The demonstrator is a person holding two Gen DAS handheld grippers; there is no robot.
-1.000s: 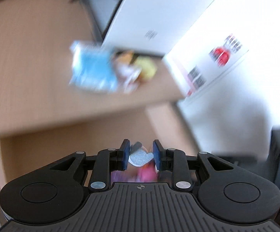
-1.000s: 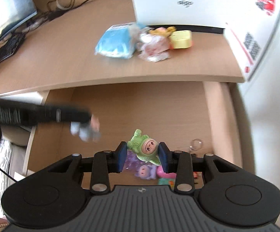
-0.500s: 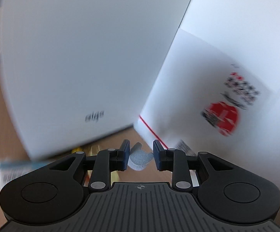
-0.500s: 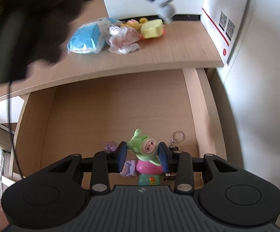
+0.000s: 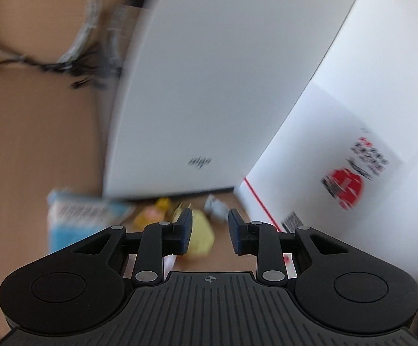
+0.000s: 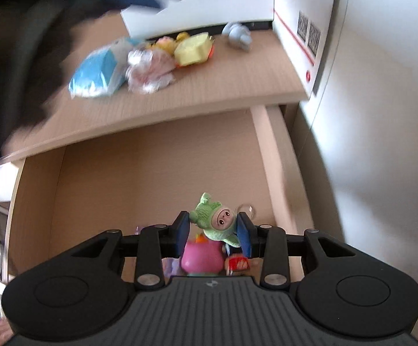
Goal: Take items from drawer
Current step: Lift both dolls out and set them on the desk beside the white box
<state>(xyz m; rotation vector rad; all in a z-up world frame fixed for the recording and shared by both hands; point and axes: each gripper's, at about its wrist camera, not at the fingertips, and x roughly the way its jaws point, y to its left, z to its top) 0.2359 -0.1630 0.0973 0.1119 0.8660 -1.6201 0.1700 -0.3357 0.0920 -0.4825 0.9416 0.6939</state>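
Observation:
My right gripper [image 6: 213, 225] is shut on a green plush doll [image 6: 217, 222], held above the open wooden drawer [image 6: 157, 173]. Under it in the drawer lie a pink toy [image 6: 200, 255], a small red item [image 6: 237, 263] and a key ring [image 6: 246, 208]. My left gripper [image 5: 210, 225] is open and empty over the desk top. A grey plush toy [image 5: 214, 207] lies on the desk just past its fingertips, close to the white box; the right wrist view also shows this grey toy [image 6: 237, 36].
On the desk [image 6: 223, 80] sit a blue pack [image 6: 96, 72], a pink wrapped item [image 6: 151, 69] and a yellow toy [image 6: 193, 47]. A white box [image 5: 209, 86] stands behind them, and a second white box with a red logo [image 5: 344, 184] on the right. Cables [image 5: 88, 66] trail at the back left. A dark blurred sleeve [image 6: 21, 57] fills the upper left.
The left gripper carried the grey toy up from the drawer to the desk and let it go there. The right gripper lifted the green doll and moved back.

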